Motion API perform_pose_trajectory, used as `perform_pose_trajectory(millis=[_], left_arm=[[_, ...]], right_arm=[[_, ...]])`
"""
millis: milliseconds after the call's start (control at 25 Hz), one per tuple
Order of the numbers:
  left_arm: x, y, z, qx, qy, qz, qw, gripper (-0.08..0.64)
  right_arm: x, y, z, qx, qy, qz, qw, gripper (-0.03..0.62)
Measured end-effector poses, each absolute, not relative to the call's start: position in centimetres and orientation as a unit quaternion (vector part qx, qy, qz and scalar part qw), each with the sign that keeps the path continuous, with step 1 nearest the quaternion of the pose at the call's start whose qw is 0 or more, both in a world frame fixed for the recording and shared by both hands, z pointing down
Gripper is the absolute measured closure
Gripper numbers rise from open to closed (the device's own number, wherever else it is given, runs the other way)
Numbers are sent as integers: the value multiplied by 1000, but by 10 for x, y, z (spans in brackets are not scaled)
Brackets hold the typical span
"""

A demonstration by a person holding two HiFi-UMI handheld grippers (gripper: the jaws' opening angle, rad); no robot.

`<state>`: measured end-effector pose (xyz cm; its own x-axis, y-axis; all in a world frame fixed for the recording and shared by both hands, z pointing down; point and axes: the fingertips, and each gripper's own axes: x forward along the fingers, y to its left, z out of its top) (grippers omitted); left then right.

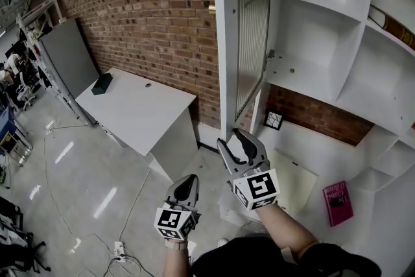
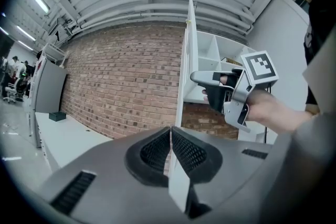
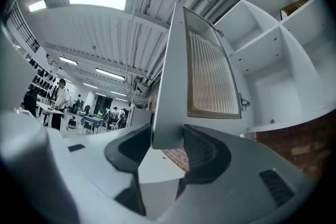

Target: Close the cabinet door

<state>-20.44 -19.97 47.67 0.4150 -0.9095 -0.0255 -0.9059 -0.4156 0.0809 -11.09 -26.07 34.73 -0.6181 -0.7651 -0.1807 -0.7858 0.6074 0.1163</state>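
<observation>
The white cabinet door (image 1: 224,42) with a ribbed glass pane stands open, edge-on to me, beside the white shelves (image 1: 311,3). My right gripper (image 1: 231,138) is open just below the door's lower corner. In the right gripper view the door's bottom corner (image 3: 168,128) shows between the wide jaws of that gripper (image 3: 167,140); I cannot tell whether the pads touch it. My left gripper (image 1: 188,180) hangs lower and to the left, shut with nothing in it (image 2: 170,132). The left gripper view shows the door (image 2: 186,60) and the right gripper (image 2: 210,86) ahead.
A white table (image 1: 149,120) with a dark box (image 1: 102,83) stands left of the door against the brick wall (image 1: 142,10). A pink book (image 1: 338,202) lies on the cabinet's bottom board. A grey panel (image 1: 65,61) leans at far left. Cables (image 1: 120,248) lie on the floor.
</observation>
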Motion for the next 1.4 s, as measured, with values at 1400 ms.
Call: perform_pose_trajectory(millis=[1400], left_arm=[[-122,-217,476,898,-438,-19,18,549]], right_arm=[[-41,-229,348,-479,871,86,75,453]])
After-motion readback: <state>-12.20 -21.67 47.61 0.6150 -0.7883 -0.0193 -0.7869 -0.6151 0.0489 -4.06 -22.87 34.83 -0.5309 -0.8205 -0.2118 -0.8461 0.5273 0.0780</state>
